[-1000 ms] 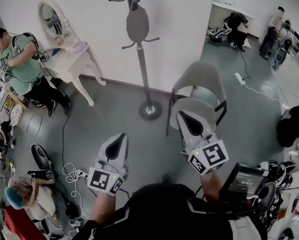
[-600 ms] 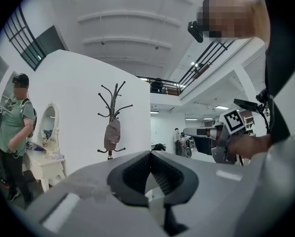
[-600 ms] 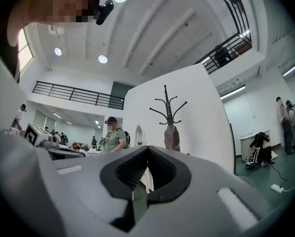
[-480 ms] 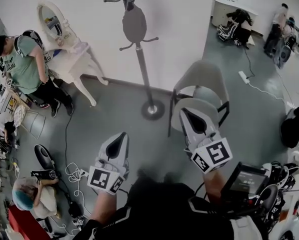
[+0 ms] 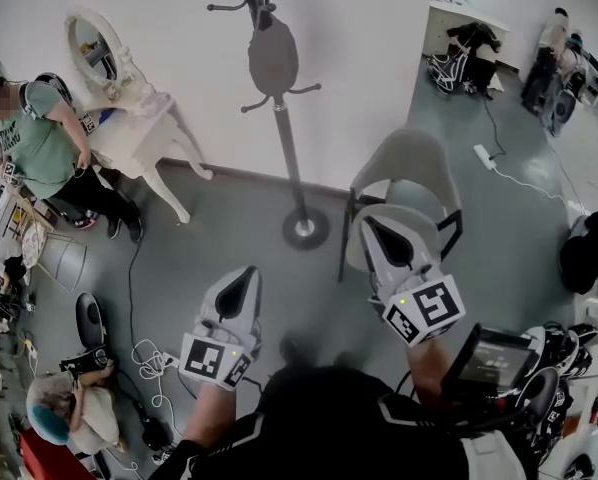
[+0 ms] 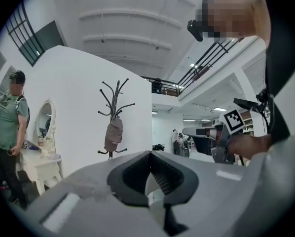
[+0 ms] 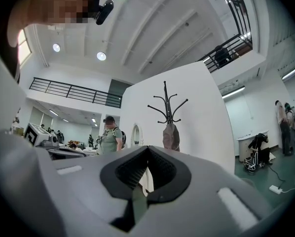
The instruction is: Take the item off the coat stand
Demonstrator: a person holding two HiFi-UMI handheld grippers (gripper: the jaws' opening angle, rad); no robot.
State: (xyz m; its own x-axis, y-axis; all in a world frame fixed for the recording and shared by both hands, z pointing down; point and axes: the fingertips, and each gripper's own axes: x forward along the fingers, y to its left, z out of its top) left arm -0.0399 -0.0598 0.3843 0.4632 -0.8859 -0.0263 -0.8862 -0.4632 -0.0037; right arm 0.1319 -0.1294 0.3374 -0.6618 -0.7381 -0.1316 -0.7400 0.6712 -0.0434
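The black coat stand (image 5: 279, 138) rises before the white wall, its round base (image 5: 306, 230) on the grey floor. A grey-brown item (image 5: 273, 60) hangs on it just under the top hooks. The left gripper view shows the same item (image 6: 113, 135) left of centre, and the right gripper view shows the item (image 7: 170, 136) right of centre. Both grippers are held well short of the stand and point at it. My left gripper (image 5: 245, 276) is shut and empty, its tips (image 6: 150, 153) meeting. My right gripper (image 5: 371, 224) is shut and empty too, over the chair.
A grey chair (image 5: 411, 158) stands right of the stand, under my right gripper. A white dressing table (image 5: 139, 128) with an oval mirror is at the left, a person in a green shirt (image 5: 34, 143) beside it. Cables (image 5: 144, 353) lie on the floor lower left.
Both grippers have moved a little forward toward the coat stand, jaws unchanged. The item still hangs on the stand. The person by the dressing table has shifted slightly.
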